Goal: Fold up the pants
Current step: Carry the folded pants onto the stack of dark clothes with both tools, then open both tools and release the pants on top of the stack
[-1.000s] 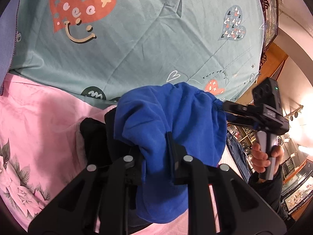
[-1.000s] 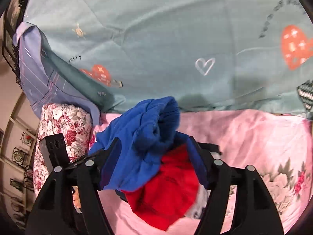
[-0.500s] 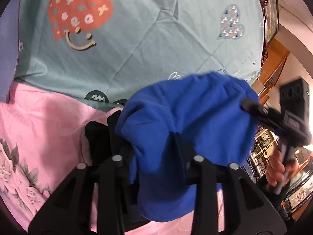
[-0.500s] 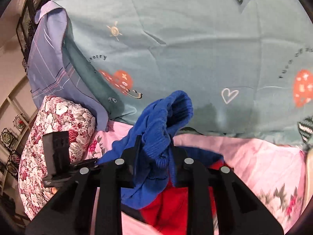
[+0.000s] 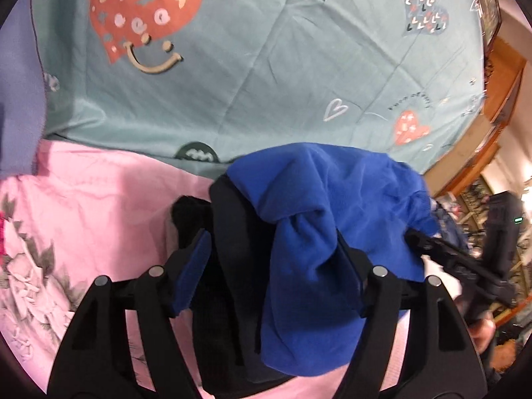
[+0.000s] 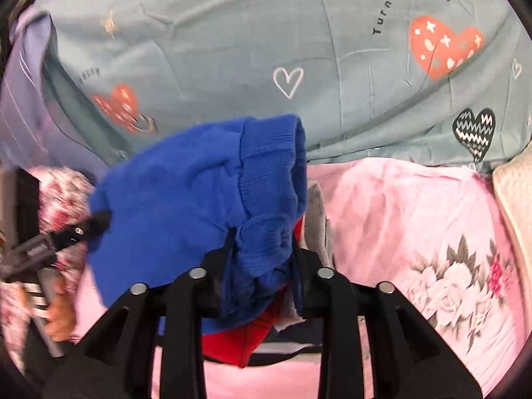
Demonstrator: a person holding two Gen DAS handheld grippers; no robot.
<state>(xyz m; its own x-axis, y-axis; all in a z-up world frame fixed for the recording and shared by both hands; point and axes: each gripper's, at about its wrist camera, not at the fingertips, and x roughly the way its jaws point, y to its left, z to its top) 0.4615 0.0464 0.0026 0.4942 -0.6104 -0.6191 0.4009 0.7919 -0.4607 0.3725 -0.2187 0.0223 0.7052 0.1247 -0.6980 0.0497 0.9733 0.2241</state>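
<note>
Blue pants: fleece-like, bunched, lying across the lower centre of both wrist views, over the pink floral sheet of a bed. Ribbed waistband or cuff turned up toward upper centre of the right wrist frame.

Left claw: jaws wide apart and opening; a fold of the blue pants hung between them, lying against the right-hand pad, while the left-hand blue pad stood clear of the cloth. Dark garment also between the jaws, left of the blue fold. In the right wrist view the same claw entered from the left edge, its tip at the pants' left border, held by a hand.

Right claw: jaws narrowly set and opening slightly, with gathered blue ribbed cloth pinched between the pads. In the left wrist view it reached in from the right edge, its tip at the pants' right side; motion blur there.

Red garment: beneath the pants, lower centre of the right wrist frame, beside a grey-white piece.

Teal quilt: printed with hearts, filling the upper half of both frames, bordering the pink sheet.

Floral pillow: left edge, right wrist view, blurred.
</note>
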